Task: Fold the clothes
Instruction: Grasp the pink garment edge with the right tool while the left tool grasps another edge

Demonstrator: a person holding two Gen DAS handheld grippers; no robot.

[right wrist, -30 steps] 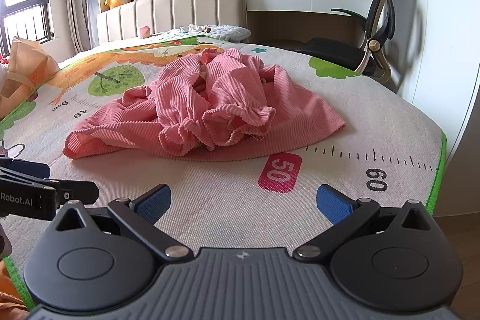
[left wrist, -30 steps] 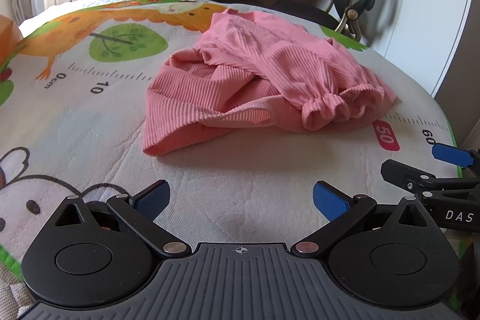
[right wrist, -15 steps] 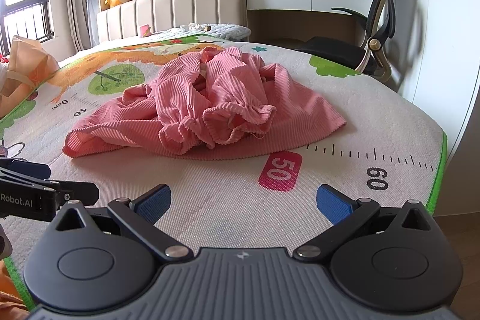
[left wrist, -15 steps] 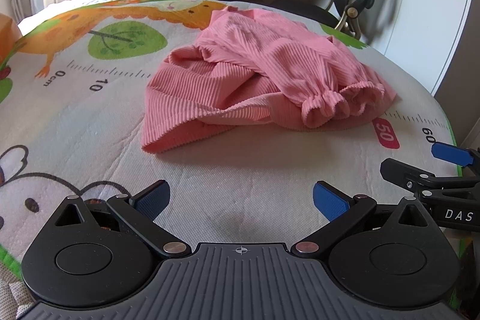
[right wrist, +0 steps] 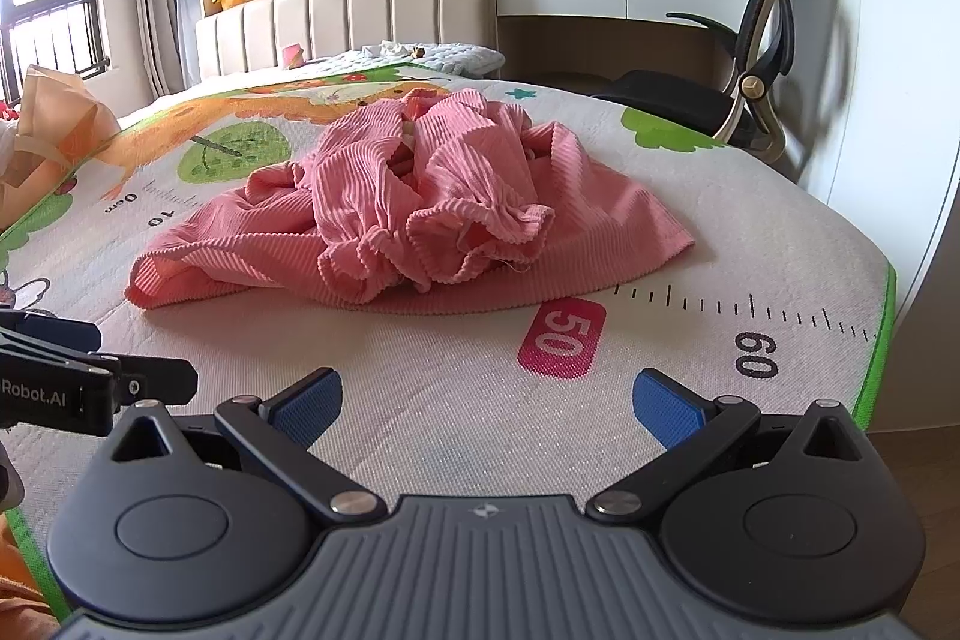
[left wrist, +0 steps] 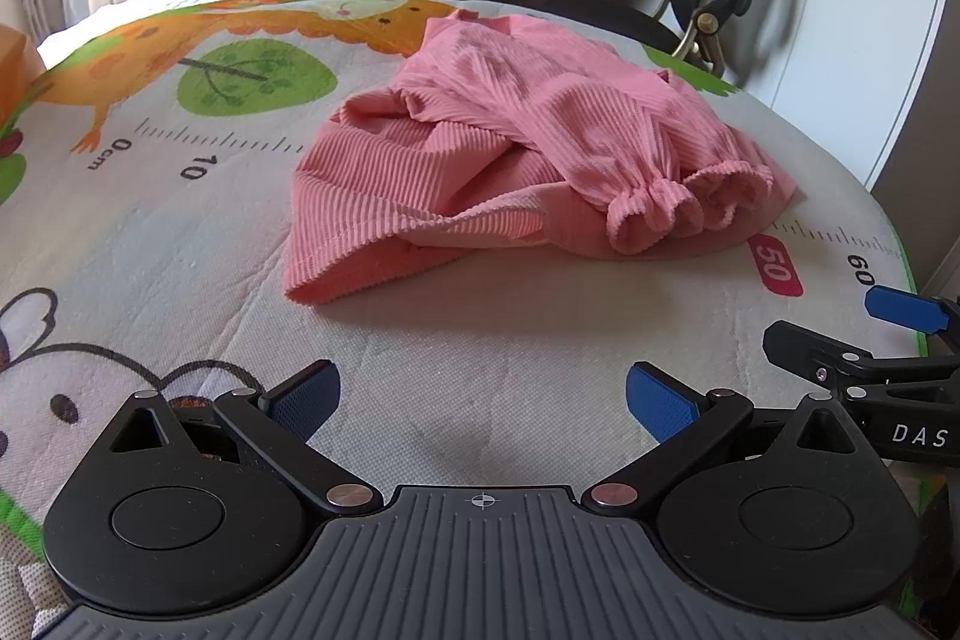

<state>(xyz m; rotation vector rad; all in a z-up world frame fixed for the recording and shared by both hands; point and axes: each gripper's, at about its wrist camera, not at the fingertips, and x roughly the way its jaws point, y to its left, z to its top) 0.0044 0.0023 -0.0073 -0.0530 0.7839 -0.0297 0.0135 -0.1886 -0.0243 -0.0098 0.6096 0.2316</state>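
A crumpled pink ribbed garment (left wrist: 510, 148) with ruffled cuffs lies on the printed cartoon mat (left wrist: 150, 220) on the bed; it also shows in the right wrist view (right wrist: 408, 214). My left gripper (left wrist: 483, 400) is open and empty, low over the mat, short of the garment's near hem. My right gripper (right wrist: 489, 403) is open and empty, near the mat's front edge by the red "50" mark (right wrist: 561, 337). Each gripper shows at the edge of the other's view: the right one (left wrist: 864, 364), the left one (right wrist: 90, 376).
The mat's green right edge (right wrist: 888, 316) drops to the floor. A black office chair (right wrist: 738, 94) and a desk stand beyond the bed on the right. An orange bag (right wrist: 54, 124) sits at the left. The padded headboard (right wrist: 360, 10) with plush toys is at the back.
The left gripper has shifted slightly, so the garment sits a little lower and nearer in its view. The right gripper has barely moved. Both stay open.
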